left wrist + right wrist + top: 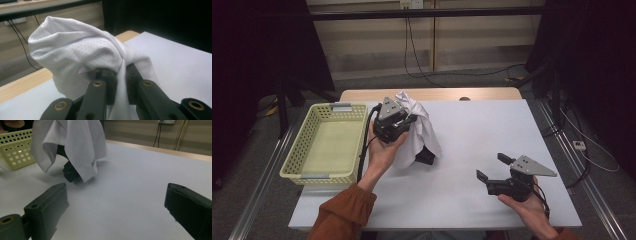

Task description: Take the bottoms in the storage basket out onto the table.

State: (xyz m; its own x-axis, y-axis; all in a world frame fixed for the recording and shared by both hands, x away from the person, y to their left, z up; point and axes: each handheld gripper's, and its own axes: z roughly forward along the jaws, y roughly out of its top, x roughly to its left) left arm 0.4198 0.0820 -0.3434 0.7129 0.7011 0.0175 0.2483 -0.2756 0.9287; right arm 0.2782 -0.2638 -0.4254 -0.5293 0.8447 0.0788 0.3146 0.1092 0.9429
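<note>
Table layout: perforated yellow plastic basket [329, 142] on the white table [482, 140] at its left edge. Just right of it, my left gripper [399, 122] holds a white mesh cloth [419, 127] above a crumpled black item [426, 156]. My right gripper [493, 167] sits near the front right corner.

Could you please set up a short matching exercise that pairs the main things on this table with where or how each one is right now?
Things:
1. white garment
2. basket
3. right gripper
4. black cloth

States:
a. jaws apart with nothing between them
b. pinched in the left gripper, hanging above the table
c. at the table's left edge, nothing inside
d. on the table under the hanging fabric

Pairs: 1-b, 2-c, 3-a, 4-d
</note>
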